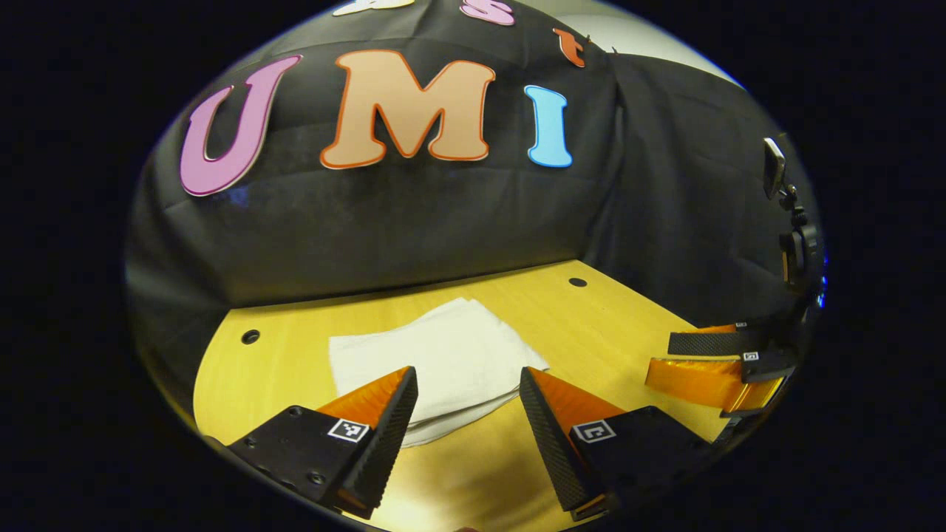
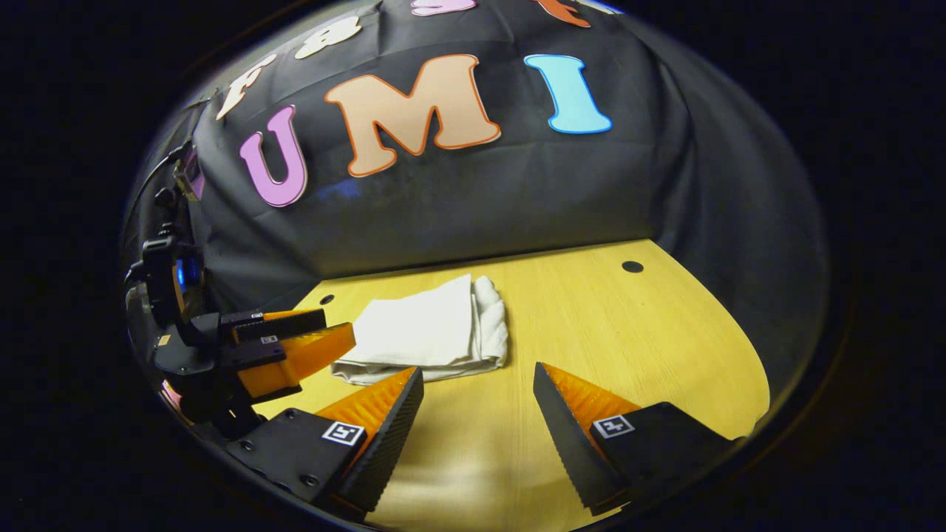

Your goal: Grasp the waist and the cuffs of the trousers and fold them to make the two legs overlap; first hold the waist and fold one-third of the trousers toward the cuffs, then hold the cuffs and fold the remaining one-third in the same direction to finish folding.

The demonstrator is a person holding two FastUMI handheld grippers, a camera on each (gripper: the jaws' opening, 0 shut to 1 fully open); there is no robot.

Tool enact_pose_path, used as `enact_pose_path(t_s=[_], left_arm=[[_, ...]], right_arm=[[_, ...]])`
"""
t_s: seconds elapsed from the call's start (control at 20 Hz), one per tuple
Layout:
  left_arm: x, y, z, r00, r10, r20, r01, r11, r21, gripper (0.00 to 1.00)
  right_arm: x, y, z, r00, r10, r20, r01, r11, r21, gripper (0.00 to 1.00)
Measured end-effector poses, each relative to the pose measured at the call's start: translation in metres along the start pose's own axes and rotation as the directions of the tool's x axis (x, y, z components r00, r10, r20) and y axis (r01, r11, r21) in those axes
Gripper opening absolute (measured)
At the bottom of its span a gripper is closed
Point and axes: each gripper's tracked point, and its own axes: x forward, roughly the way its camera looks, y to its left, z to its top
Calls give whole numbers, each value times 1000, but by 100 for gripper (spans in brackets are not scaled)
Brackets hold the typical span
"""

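Both grippers, left (image 1: 468,403) and right (image 2: 478,403), hover spread wide and empty above the wooden table (image 2: 628,332), where the white trousers (image 2: 429,332) lie in a compact bundle, apparently fully folded; little seems left.

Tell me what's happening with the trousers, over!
Both grippers, left and right, open, holding nothing. Trousers folded in a stack on the table. Nothing in the way.

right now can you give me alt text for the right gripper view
White trousers lie folded into a small stack on a wooden table. The right gripper hangs open just short of the stack, holding nothing, with the left gripper beside the stack's edge.
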Motion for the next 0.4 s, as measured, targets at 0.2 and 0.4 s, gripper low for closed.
enact_pose_path(t_s=[0.2,0.4], left_arm=[[-38,27,-7,998,56,-5,-56,998,-18,84],[-63,47,-15,995,100,-3,-100,994,-42,84]], right_arm=[[-12,25,10,999,30,33,-29,999,-21,97],[-24,37,14,997,37,66,-33,998,-61,97]])
